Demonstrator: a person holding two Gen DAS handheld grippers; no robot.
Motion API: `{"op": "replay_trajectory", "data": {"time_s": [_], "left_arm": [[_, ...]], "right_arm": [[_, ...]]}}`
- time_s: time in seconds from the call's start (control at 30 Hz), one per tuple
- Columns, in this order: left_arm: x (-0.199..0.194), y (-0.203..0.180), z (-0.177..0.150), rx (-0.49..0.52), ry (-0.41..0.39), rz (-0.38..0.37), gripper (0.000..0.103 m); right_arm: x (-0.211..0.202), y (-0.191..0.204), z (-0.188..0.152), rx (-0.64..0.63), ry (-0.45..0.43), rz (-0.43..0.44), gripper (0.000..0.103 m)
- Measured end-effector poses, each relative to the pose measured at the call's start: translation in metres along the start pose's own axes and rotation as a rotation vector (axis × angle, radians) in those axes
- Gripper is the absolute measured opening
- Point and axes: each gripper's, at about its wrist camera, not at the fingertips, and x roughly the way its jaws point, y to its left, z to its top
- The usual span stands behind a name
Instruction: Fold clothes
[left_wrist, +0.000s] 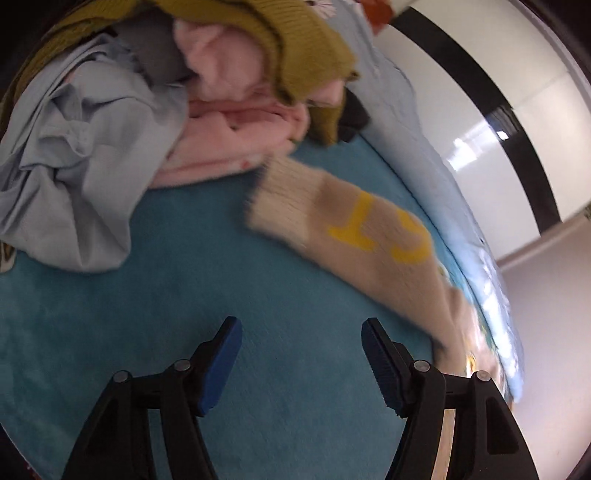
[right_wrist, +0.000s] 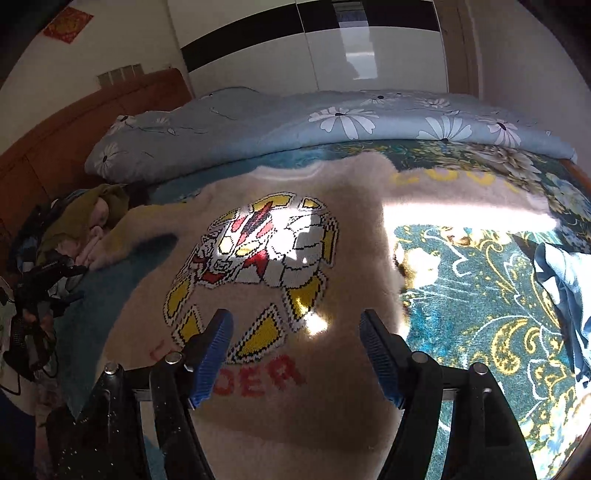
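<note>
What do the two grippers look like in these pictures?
The left gripper and the right gripper look alike: black plastic linkage arms with round silver pivot pins, and two fingers faced with blue ribbed pads. No cables or markings show on them.

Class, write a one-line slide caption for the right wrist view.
Open right gripper hovers over a beige sweater with a robot graphic, spread flat on a patterned teal blanket.
</note>
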Motion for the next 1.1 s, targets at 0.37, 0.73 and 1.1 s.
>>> {"op": "replay_trajectory", "data": {"time_s": [0.37, 0.73, 1.1], "left_arm": [[0.039, -0.020, 0.027, -0.016, -0.080, 0.104, 0.007], [-0.039, -0.174, 0.018, 0.382, -0.282, -0.035, 0.004], [-0.028, -0.406, -0.093, 0.783, -0.090, -0.347, 0.004]], "right_arm": [[0.019, 0.000, 0.012, -0.027, 0.007, 0.037, 0.072], [0.018, -0.033, 0.009, 0.045, -0.022, 0.040, 0.072], [-0.014, -0.087, -0.005, 0.150, -0.076, -0.006, 0.072]]}}
